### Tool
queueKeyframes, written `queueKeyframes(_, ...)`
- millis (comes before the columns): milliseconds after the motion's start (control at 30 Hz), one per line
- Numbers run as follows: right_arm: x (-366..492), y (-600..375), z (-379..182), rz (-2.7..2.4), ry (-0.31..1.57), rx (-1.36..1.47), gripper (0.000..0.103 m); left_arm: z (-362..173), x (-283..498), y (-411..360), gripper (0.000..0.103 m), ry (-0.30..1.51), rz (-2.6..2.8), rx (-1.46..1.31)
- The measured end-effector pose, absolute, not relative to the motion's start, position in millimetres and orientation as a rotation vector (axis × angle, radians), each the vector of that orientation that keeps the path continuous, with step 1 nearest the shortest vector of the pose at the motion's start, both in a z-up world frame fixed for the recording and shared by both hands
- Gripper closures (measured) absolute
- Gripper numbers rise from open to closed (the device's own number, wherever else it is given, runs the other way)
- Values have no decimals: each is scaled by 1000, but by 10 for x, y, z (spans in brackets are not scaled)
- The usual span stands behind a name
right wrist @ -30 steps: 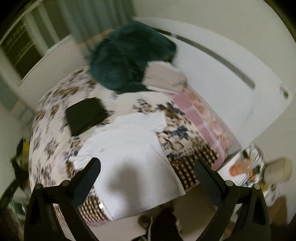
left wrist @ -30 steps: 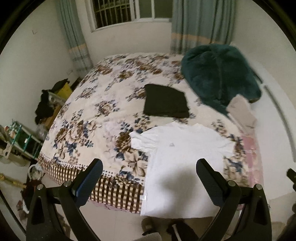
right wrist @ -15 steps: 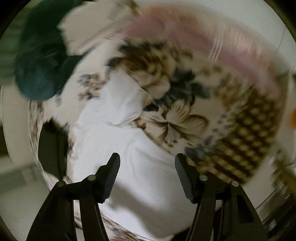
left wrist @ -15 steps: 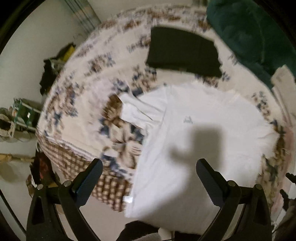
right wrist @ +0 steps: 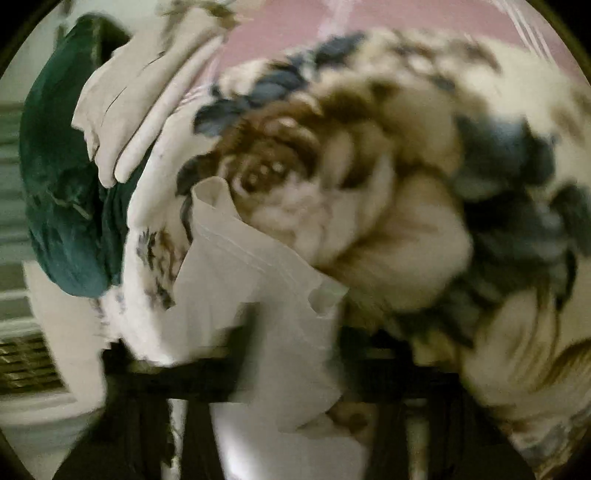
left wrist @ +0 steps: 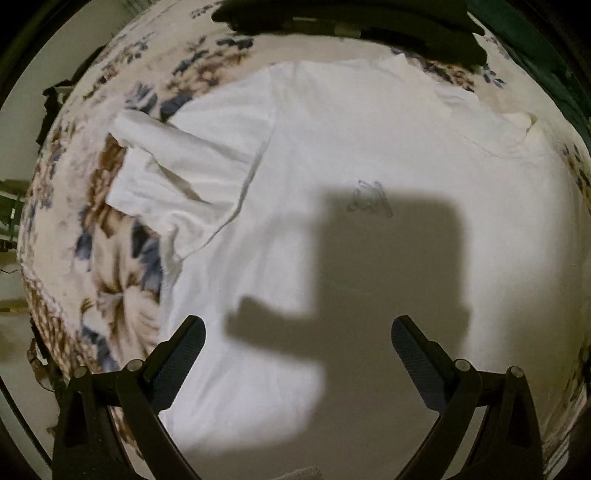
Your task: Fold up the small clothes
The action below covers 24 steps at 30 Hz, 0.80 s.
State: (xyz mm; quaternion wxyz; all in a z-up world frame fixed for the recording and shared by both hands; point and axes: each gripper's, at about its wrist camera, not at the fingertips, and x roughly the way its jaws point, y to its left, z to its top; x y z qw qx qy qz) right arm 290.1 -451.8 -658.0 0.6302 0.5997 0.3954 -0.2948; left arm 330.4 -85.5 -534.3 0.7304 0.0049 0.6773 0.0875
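Observation:
A white T-shirt (left wrist: 369,147) lies flat, front up, on the floral bedspread (left wrist: 110,277). Its left sleeve (left wrist: 177,170) is creased and spread outward. My left gripper (left wrist: 297,325) hangs open just above the shirt's lower body, pointing straight down, nothing between its fingers. The right wrist view is badly blurred. There my right gripper (right wrist: 295,354) has its jaws closing on the shirt's other sleeve (right wrist: 251,266), and the white cloth bunches up between the dark fingers.
A folded black garment (left wrist: 351,22) lies beyond the shirt's collar. A dark green blanket (right wrist: 62,184) and a beige garment (right wrist: 122,103) sit at the bed's far side, next to a pink sheet (right wrist: 295,29). The bed's edge and floor show at left.
Both grippers have dropped from high above the bed to just over the shirt. The right jaws went from wide open to closed on the sleeve; the left stayed open.

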Motion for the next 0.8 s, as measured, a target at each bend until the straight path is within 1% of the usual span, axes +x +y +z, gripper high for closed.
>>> queueKeyframes(100, 3184, -4385, -6291, -720, 907, 1178, 97, -5328, 3327, -813, 0, 1472, 189, 5)
queueKeyframes(200, 3635, -4031, -5869, -665, 931, 839, 97, -5284, 3326, -739, 0, 1445, 193, 17)
queueKeyframes(300, 4210, -3146, -5640, -486, 1011, 375, 97, -5251, 3294, -598, 0, 1415, 216, 36)
queueKeyframes(367, 4332, -2588, -5704, -388, 1059, 138, 97, -5238, 3248, -458, 0, 1403, 237, 46)
queueKeyframes(433, 4355, -1960, -5889, -275, 1100, -99, 97, -5263, 3199, -320, 0, 1398, 265, 52)
queueKeyframes(500, 4288, -1543, -6107, -195, 1141, -221, 97, -5289, 3134, -123, 0, 1409, 298, 42)
queueKeyframes(600, 4144, -1230, -6401, -134, 1252, -270, 96, -5289, 3047, 156, 0, 1420, 347, 16)
queueKeyframes(667, 4014, -1250, -6408, -111, 1281, -222, 94, -5269, 2986, 348, 0, 1425, 380, -5)
queueKeyframes(700, 3957, -1281, -6369, -94, 1289, -187, 90, -5262, 2977, 436, 0, 1426, 394, -18)
queueKeyframes(733, 3914, -1354, -6302, -57, 1306, -110, 79, -5251, 2950, 520, 0, 1427, 405, -36)
queueKeyframes(767, 3884, -1480, -6236, -4, 1318, 22, 71, -5245, 2924, 606, 0, 1430, 415, -65)
queueKeyframes(800, 3886, -1564, -6190, 17, 1317, 103, 56, -5241, 2911, 693, 0, 1435, 422, -105)
